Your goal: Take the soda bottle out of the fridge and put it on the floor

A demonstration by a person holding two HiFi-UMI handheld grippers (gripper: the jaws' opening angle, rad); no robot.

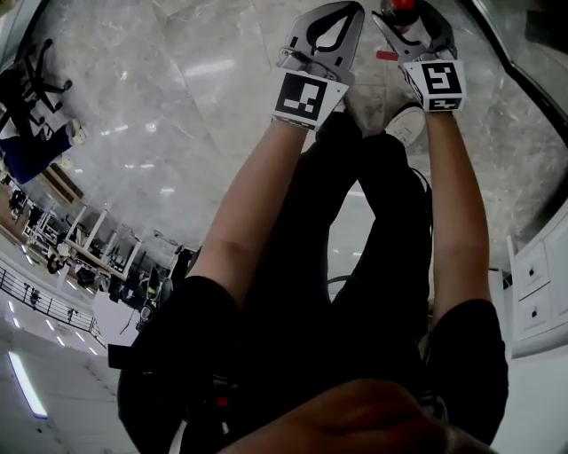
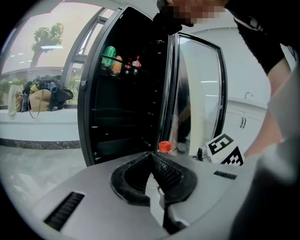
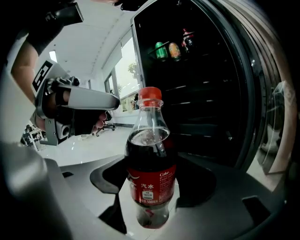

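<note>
Right gripper (image 3: 151,183) pinches the upright soda bottle (image 3: 150,150) between its jaws; left gripper (image 2: 152,157) pressed together.

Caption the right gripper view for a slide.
Right gripper holds the soda bottle between its jaws, before the open fridge.

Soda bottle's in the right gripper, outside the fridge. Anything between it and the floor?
Nothing visible. The soda bottle sits in the right gripper's fingers above bare floor. The person's shoe is nearby, and the left gripper is alongside, shut and empty.
</note>
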